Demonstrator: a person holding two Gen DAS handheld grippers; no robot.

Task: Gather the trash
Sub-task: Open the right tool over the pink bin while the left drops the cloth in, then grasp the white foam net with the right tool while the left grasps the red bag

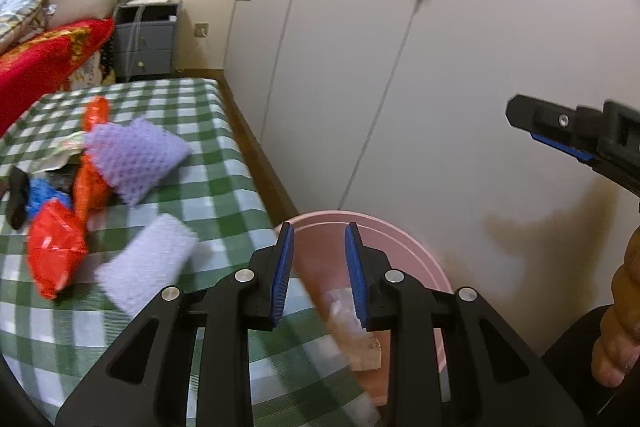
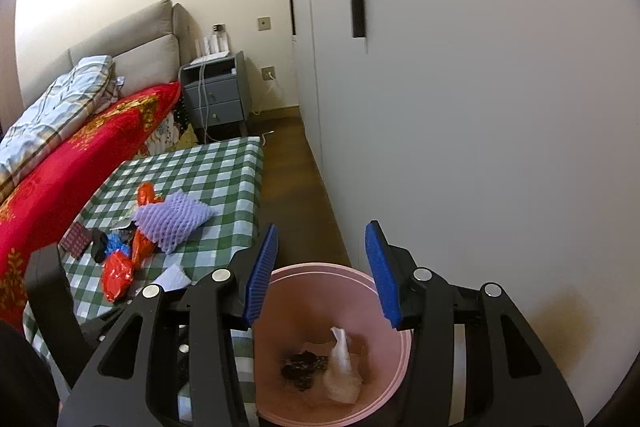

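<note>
The pink bin (image 2: 332,347) at lower centre holds white plastic (image 2: 340,367) and dark scraps (image 2: 304,367). Right gripper (image 2: 322,275) hangs above it, jaws apart, empty. Left gripper (image 1: 318,275) likewise parted, empty. More trash (image 1: 92,187) lies mid-left on the checked table (image 1: 200,195).

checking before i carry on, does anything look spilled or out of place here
Nothing spilled. Litter is scattered on the checked tablecloth: purple foam nets, red wrappers, a blue scrap. The pink bin stands upright with trash inside.
</note>
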